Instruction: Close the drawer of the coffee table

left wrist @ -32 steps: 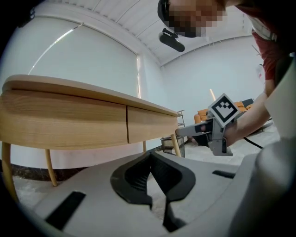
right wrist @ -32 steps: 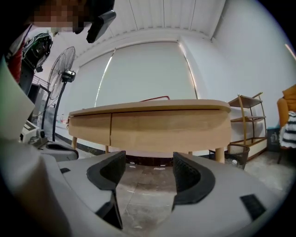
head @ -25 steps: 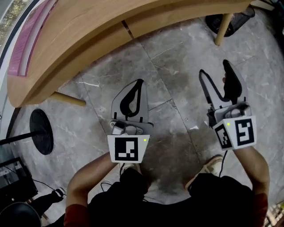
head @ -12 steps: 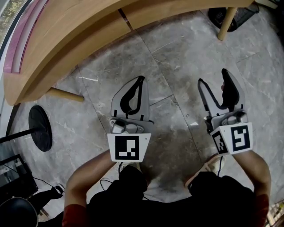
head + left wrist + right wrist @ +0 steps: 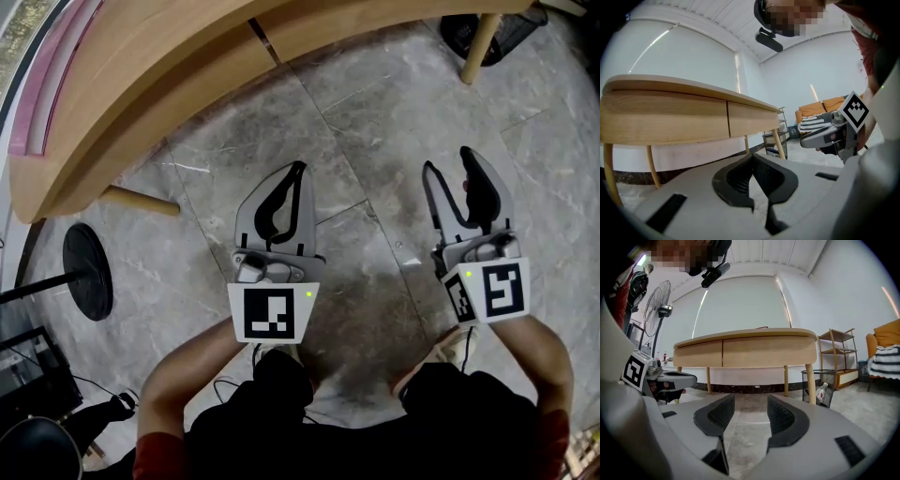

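Observation:
The wooden coffee table (image 5: 141, 103) curves across the top of the head view. Its two drawer fronts (image 5: 759, 352) meet at a seam and lie flush, and none stands out. Both grippers hang over the stone floor, short of the table and apart from it. My left gripper (image 5: 297, 169) is shut and holds nothing; its pads (image 5: 740, 176) meet at the tips. My right gripper (image 5: 448, 159) is open. Its jaws have just been closing, with only floor showing between its pads (image 5: 780, 418).
A black wire bin (image 5: 820, 386) stands by the table's right leg (image 5: 810, 383), with a shelf unit (image 5: 841, 357) and an orange seat (image 5: 886, 350) beyond. A fan (image 5: 661, 310) on a round black base (image 5: 89, 272) stands at the left. The person's shoes (image 5: 450, 352) are below.
The right gripper's jaws stand closer together than before, and that gripper has sunk a little toward the person. The left gripper has kept its place and stays shut.

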`<state>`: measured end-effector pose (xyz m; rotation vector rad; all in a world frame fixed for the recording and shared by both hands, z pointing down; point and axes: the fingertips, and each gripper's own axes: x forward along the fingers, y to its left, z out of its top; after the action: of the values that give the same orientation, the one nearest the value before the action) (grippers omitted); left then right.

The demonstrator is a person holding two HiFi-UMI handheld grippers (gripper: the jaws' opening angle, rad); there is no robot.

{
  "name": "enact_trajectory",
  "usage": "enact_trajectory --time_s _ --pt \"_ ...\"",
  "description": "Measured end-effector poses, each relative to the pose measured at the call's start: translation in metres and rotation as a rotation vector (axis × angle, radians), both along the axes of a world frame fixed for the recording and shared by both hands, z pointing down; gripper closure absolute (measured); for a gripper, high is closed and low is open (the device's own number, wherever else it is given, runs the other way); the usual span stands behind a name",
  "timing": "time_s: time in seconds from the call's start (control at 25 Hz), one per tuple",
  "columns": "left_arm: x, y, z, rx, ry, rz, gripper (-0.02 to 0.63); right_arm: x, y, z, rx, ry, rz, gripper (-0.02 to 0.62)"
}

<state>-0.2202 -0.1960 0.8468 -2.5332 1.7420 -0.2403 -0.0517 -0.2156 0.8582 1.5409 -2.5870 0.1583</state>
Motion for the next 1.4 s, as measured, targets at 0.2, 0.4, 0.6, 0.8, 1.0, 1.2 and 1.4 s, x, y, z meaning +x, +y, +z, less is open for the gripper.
enact_trajectory --time_s 0.2,0.4,0.6,0.8,1.0,1.2,1.4 --pt "-0.001 0.0 0.002 -0.006 -0.007 0.006 0.598 -0.001 -0.001 0.003 -0.005 0.022 0.006 0.455" --pt "0.0 -0.002 0.002 -0.004 0.003 0.009 0.598 0.0 -0.003 0.008 -0.014 0.042 0.019 0.564" --pt "0.002 -0.006 0.009 -0.013 0.006 0.015 0.598 -0.001 -0.004 0.012 -0.023 0.049 0.01 0.598" --pt "0.012 -0.011 0.026 -0.04 0.019 0.057 0.598 0.01 -0.006 0.027 -0.04 0.068 0.026 0.598" --pt "0.032 -0.005 0.034 -0.096 -0.171 0.25 0.598 0.014 -0.003 0.025 -0.021 0.184 0.022 0.597" --pt "0.037 0.023 -0.009 -0.241 -0.176 0.304 0.598 0.023 0.026 -0.027 -0.137 0.188 0.037 0.597" --pt "0.02 0.053 -0.106 -0.328 -0.08 0.177 0.598 0.026 0.052 -0.131 -0.235 0.173 0.08 0.598"
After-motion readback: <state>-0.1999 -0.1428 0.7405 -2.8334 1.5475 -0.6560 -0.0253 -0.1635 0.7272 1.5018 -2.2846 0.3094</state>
